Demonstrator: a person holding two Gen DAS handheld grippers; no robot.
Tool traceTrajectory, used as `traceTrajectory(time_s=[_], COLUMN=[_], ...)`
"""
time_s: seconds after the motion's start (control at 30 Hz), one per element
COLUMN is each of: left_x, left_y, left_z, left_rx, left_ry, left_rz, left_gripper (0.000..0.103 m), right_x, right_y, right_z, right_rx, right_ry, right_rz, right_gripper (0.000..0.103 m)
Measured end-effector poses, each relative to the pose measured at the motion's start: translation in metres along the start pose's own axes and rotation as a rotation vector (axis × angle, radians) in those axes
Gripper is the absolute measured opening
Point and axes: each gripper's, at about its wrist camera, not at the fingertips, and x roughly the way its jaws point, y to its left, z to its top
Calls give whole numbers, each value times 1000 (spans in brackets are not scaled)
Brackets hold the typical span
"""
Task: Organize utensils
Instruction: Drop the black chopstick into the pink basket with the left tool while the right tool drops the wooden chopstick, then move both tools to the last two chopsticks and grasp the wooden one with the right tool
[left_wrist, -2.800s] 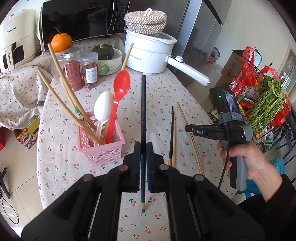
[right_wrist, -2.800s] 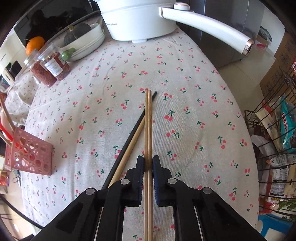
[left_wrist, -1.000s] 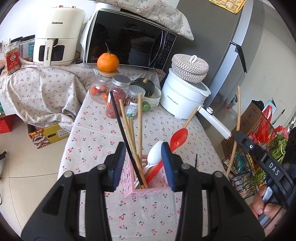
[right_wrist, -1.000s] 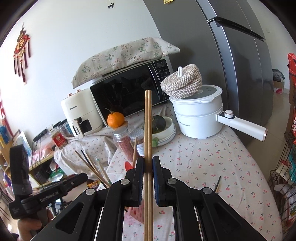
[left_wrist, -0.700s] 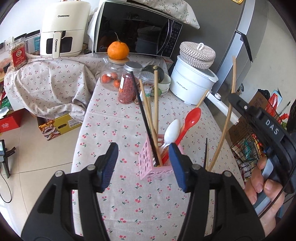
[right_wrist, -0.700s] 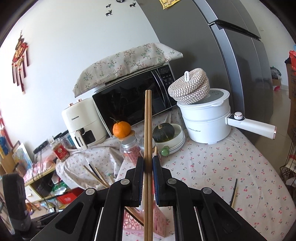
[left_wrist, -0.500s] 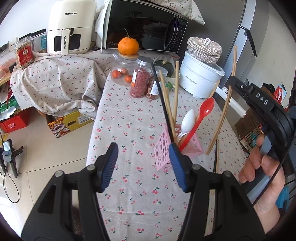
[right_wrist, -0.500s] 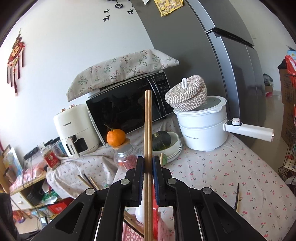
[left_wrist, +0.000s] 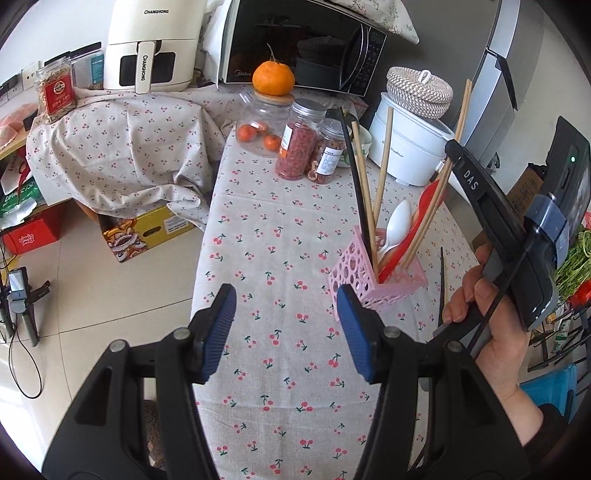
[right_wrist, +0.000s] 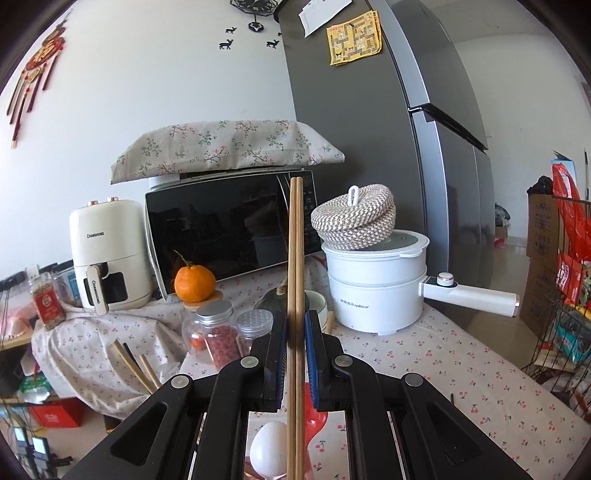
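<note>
Left wrist view: your left tool (left_wrist: 282, 328) gapes wide and empty vs. 2.8 s ago, when it pinched the black chopstick (left_wrist: 356, 184); that stick now stands in the pink basket (left_wrist: 373, 275), so that drop is done. Basket count: 1 black stick, 2 wooden, 2 spoons. 1 black stick lies on the worktop (left_wrist: 280, 229), right of the basket.

Right wrist view: your right tool (right_wrist: 295, 354) is clamped on 2 wooden chopsticks (right_wrist: 296, 258), upright, tips lowered over the spoons; they were flat on the worktop 2.8 s ago. Release likely next.
</note>
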Motion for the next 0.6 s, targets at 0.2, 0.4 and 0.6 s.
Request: traceTrajectory(time_s=[0.2, 0.4, 0.6], left_x=[3, 5, 9], left_y=[2, -5, -26], left_z=[0, -2, -5], left_rx=[-8, -2, 12], left_ry=[10, 18, 44], left_rz=[7, 0, -6], left_gripper=[58, 64, 81], right_x=[-5, -31, -39], right_y=[-3, -18, -55], right_z=[-7, 8, 15], right_rx=[45, 67, 81], right_ry=[69, 101, 175], right_rz=[69, 168, 166], right_gripper=[15, 41, 54])
